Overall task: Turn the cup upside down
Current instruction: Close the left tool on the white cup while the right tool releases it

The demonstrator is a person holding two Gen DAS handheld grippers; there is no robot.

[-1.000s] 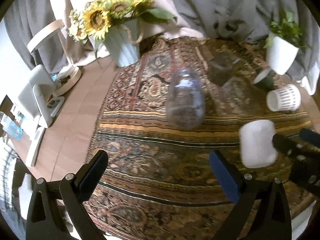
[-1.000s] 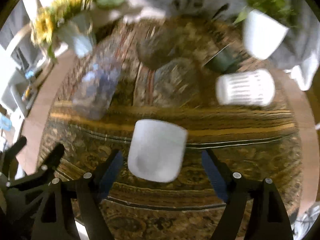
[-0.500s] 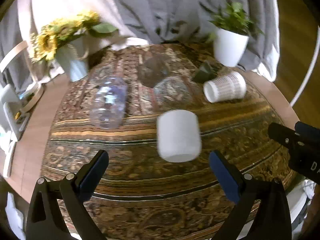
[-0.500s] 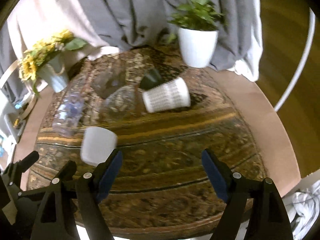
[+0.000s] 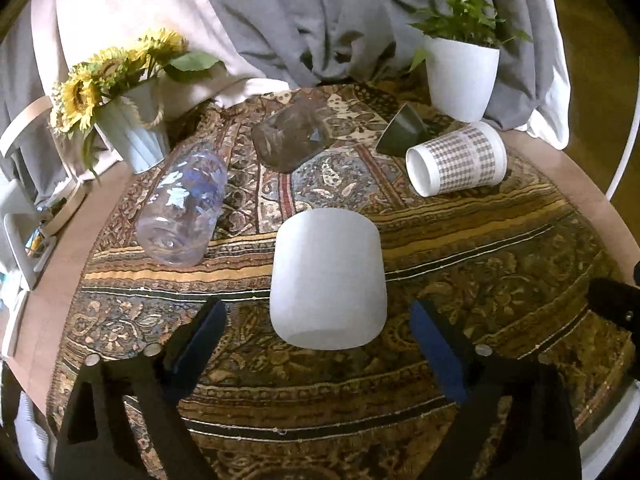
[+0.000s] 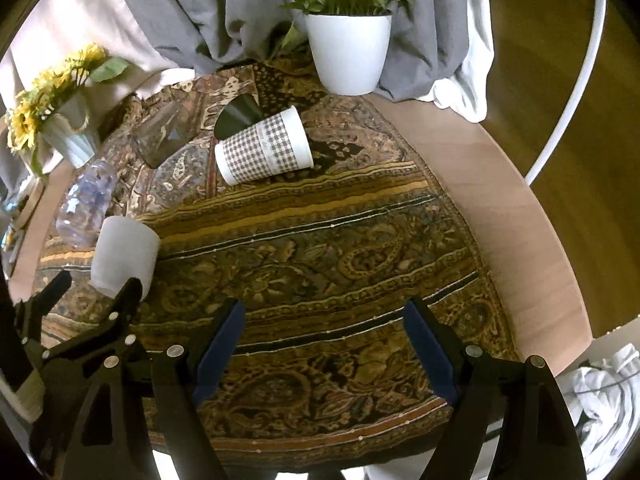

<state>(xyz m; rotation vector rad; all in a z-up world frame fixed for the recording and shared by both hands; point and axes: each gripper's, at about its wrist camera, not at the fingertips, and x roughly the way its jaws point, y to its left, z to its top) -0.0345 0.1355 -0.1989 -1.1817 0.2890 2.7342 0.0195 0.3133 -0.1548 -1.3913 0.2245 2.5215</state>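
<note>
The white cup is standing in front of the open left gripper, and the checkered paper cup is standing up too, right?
Not quite. The checkered paper cup lies on its side, as the left wrist view shows. The white cup does stand before the open left gripper.

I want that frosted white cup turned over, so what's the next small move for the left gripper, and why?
Probably ease the left gripper forward so its open jaws straddle the frosted white cup, then close. The cup sits centred just ahead of the jaws, ungripped, and the right gripper is open and well off to the side.
</note>
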